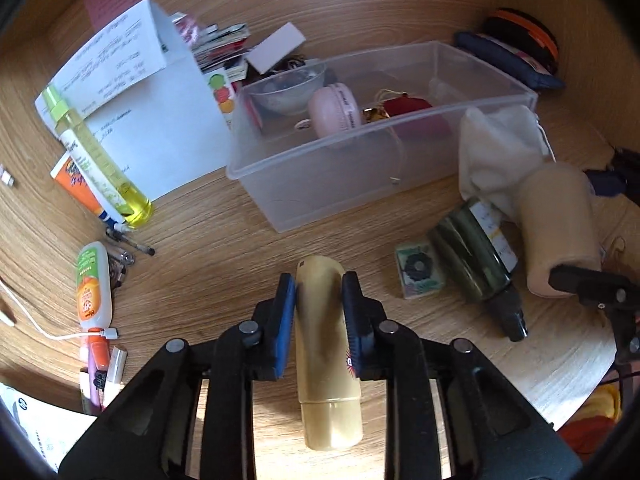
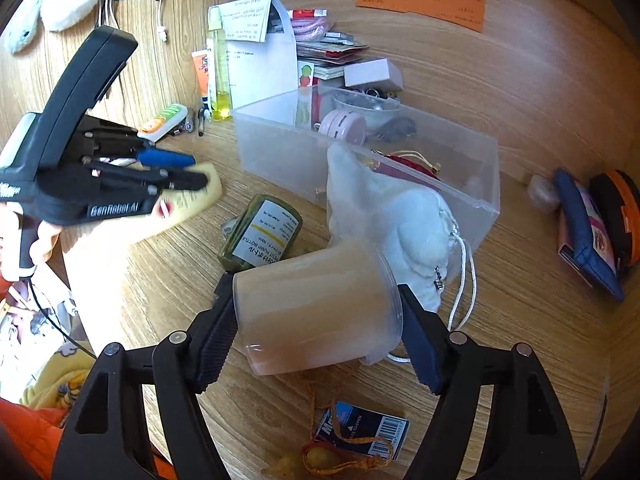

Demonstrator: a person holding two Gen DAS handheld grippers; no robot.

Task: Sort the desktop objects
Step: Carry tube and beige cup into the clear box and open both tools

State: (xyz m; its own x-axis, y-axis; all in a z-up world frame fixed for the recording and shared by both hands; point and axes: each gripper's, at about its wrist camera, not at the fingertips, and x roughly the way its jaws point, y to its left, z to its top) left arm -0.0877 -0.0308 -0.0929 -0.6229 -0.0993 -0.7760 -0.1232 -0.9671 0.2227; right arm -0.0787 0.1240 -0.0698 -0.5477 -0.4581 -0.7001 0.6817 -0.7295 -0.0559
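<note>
My left gripper (image 1: 319, 286) is shut on a gold tube (image 1: 326, 344) and holds it above the wooden desk; it shows in the right wrist view (image 2: 188, 178) too. My right gripper (image 2: 320, 316) is shut on a beige jar (image 2: 316, 304) lying on its side, also seen in the left wrist view (image 1: 558, 224). A clear plastic bin (image 1: 360, 160) holds a pink round case (image 1: 336, 114), a glass bowl (image 1: 288, 88) and a red pouch (image 1: 408, 106). A dark green pump bottle (image 2: 262, 234) lies between the grippers.
A white drawstring bag (image 2: 396, 216) leans on the bin. A yellow spray bottle (image 1: 96, 156), an orange tube (image 1: 78, 188), papers (image 1: 160, 120) and a white lotion bottle (image 1: 94, 284) lie at left. A small card box (image 2: 362, 428) and a navy pouch (image 2: 588, 232) lie near.
</note>
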